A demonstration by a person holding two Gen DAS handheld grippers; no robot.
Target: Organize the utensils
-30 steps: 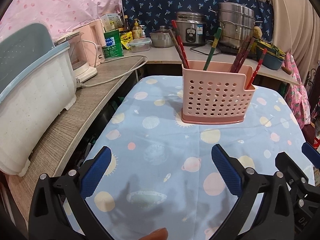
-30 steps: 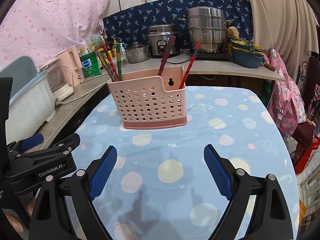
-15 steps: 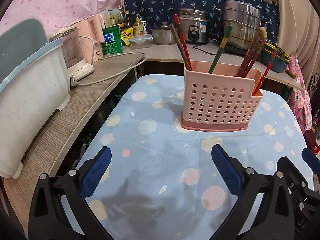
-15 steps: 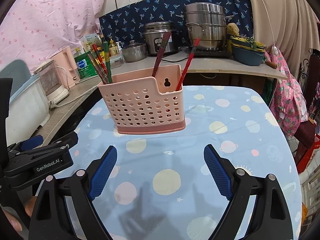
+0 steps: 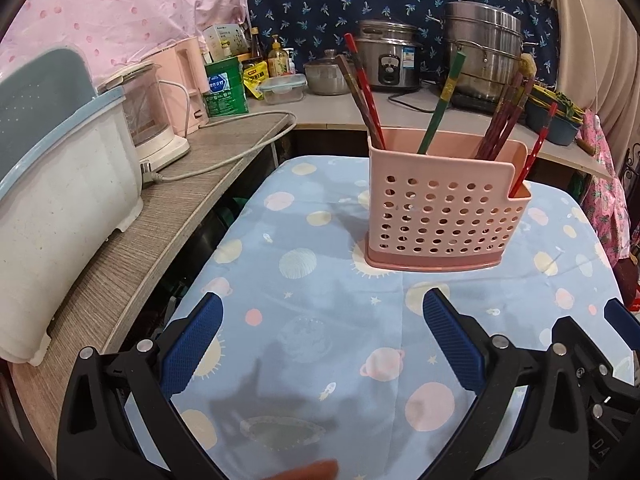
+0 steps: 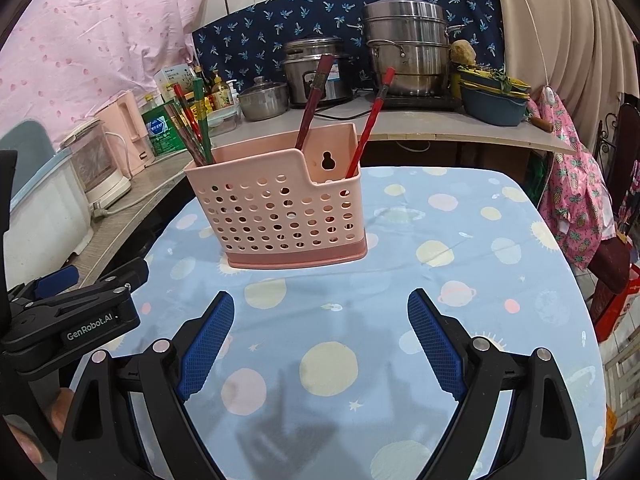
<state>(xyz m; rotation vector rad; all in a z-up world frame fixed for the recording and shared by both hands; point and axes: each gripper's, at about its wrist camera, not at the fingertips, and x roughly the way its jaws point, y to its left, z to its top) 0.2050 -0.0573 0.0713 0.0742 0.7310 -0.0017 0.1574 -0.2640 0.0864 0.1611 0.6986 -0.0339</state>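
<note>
A pink perforated utensil holder [image 5: 440,216] [image 6: 280,216] stands on the table with the blue planet-print cloth [image 5: 320,320] [image 6: 460,280]. Several chopsticks lean out of it: red and brown ones [image 5: 362,92] at its left, a green one [image 5: 442,100] in the middle, dark red ones [image 5: 506,116] and a single red one [image 6: 370,120] at its right. My left gripper [image 5: 322,334] is open above the cloth, short of the holder, nothing between its blue pads. My right gripper [image 6: 320,330] is open too, likewise empty, in front of the holder.
A wooden counter [image 5: 120,272] runs along the left with a white and blue bin [image 5: 52,200], a kettle [image 5: 156,120] and a cable. The back shelf holds a rice cooker [image 5: 386,60], steel pots [image 6: 408,48], jars and bowls. Pink clothing [image 6: 576,192] hangs at the right.
Both grippers have come a little closer to the pink holder, which now looms larger in both views. Both stay open and empty.
</note>
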